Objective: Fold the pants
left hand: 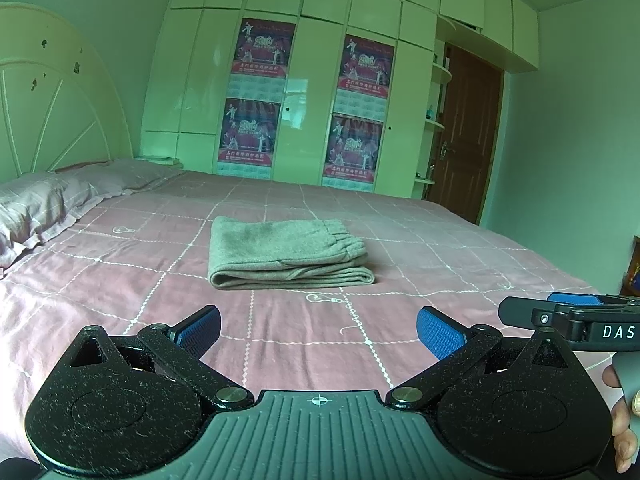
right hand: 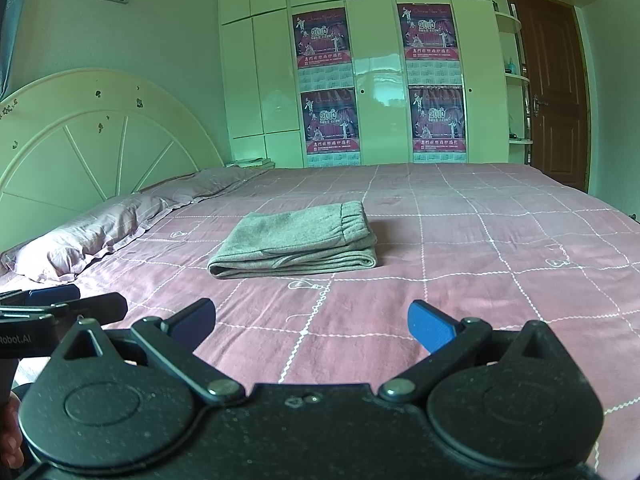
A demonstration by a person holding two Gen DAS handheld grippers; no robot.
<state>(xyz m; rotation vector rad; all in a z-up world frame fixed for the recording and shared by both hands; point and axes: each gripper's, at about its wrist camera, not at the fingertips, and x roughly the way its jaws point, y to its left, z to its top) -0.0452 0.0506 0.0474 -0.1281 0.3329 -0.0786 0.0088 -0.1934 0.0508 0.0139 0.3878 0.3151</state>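
The grey pants [left hand: 286,252] lie folded in a compact stack on the pink checked bed [left hand: 120,280], waistband to the right. They also show in the right wrist view [right hand: 296,240]. My left gripper [left hand: 318,330] is open and empty, held back above the near part of the bed. My right gripper [right hand: 312,322] is open and empty too, also well short of the pants. The right gripper shows side-on at the right edge of the left wrist view [left hand: 560,312]. The left gripper shows at the left edge of the right wrist view [right hand: 60,304].
Pillows [left hand: 48,204] lie along the cream headboard [left hand: 52,120] on the left. A white wardrobe with posters [left hand: 296,100] stands behind the bed, with a brown door [left hand: 468,132] to its right.
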